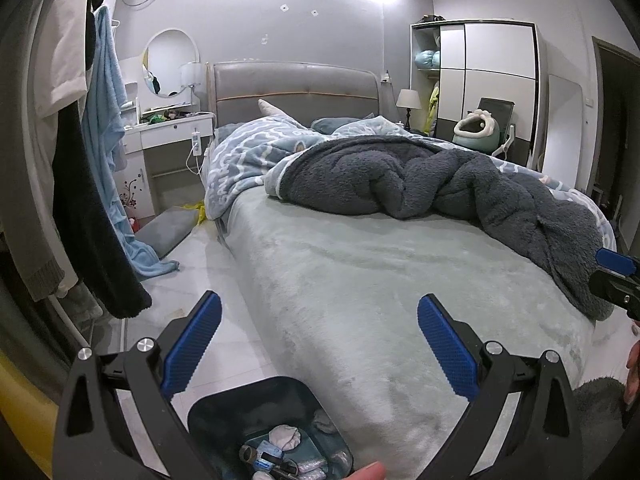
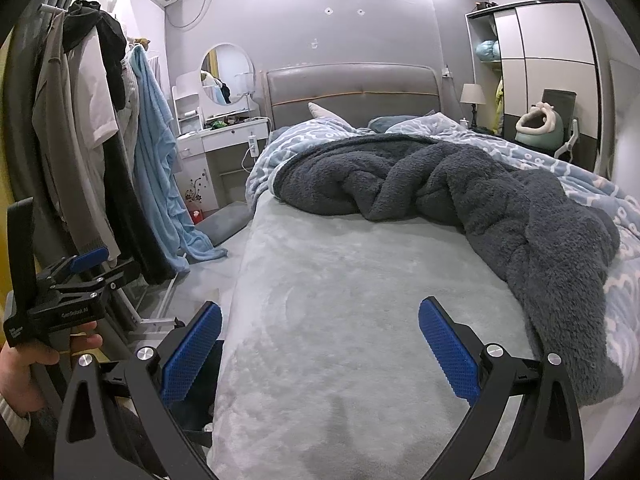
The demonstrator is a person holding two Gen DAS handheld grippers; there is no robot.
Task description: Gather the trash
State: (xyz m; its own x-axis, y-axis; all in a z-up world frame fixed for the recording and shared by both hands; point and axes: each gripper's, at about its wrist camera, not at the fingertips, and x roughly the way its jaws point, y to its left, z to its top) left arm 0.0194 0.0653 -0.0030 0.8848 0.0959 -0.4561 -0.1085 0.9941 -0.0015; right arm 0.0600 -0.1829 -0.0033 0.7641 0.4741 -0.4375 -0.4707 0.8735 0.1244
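Bedroom: rumpled duvet (image 2: 460, 184) on grey-green bed (image 2: 340, 300).

The left gripper (image 1: 319, 344) points toward twelve o'clock with its blue-padded fingers (image 1: 192, 344) spread wide, holding nothing. The right gripper (image 2: 320, 346) is posed the same, its fingers (image 2: 448, 350) far apart and empty. A hand (image 2: 24, 372) grips the left gripper's handle at nine o'clock in the right view.

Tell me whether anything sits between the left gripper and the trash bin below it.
Nothing visible does. The left gripper hangs open just above the trash bin, whose open top shows wrappers already inside; the bed lies beside it, not over it.
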